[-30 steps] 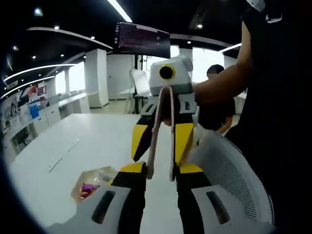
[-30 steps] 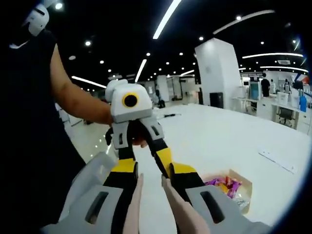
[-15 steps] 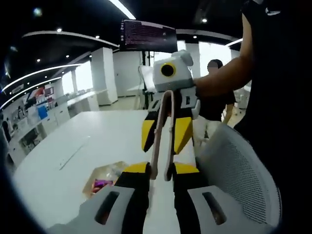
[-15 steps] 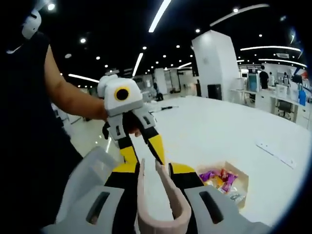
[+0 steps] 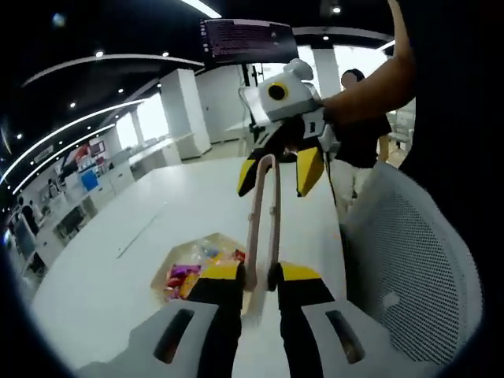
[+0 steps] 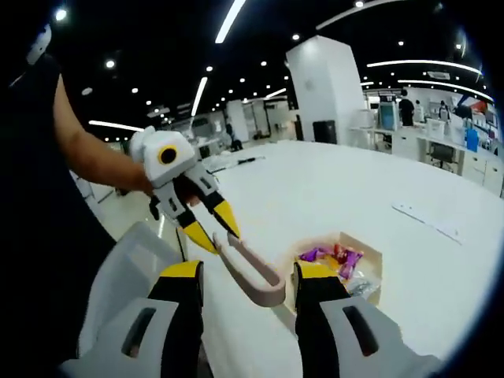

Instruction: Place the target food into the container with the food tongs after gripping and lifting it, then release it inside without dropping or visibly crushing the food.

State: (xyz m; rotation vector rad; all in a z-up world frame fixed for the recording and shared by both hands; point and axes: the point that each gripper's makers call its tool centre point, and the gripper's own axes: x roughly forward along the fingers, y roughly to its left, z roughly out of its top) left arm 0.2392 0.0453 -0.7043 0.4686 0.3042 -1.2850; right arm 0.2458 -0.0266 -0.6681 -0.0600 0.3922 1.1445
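Pink food tongs [image 5: 264, 220] stand between my left gripper's [image 5: 258, 272] jaws, which are shut on the two arms and squeeze them nearly together. The tongs' looped end reaches up between the spread yellow jaws of my right gripper [image 5: 277, 173], which do not touch it. In the right gripper view my right gripper [image 6: 248, 272] is open wide, with the tongs [image 6: 252, 279] lying loose between its jaws and my left gripper [image 6: 211, 230] holding their far end. A shallow cardboard box [image 5: 161, 276] [image 6: 370, 272] of wrapped sweets [image 5: 181, 277] [image 6: 331, 253] sits on the white table.
The white table [image 6: 331, 197] stretches far back, with a flat white strip [image 6: 425, 220] on it. A grey mesh chair back [image 5: 409, 260] [image 6: 130, 272] stands close at the table's edge. A person's bare arm [image 5: 370, 87] holds the right gripper.
My left gripper has shut on the tongs' arms and pressed them together. My right gripper, shut on the looped end a second ago, has opened and let go. Both views now look lower at the box.
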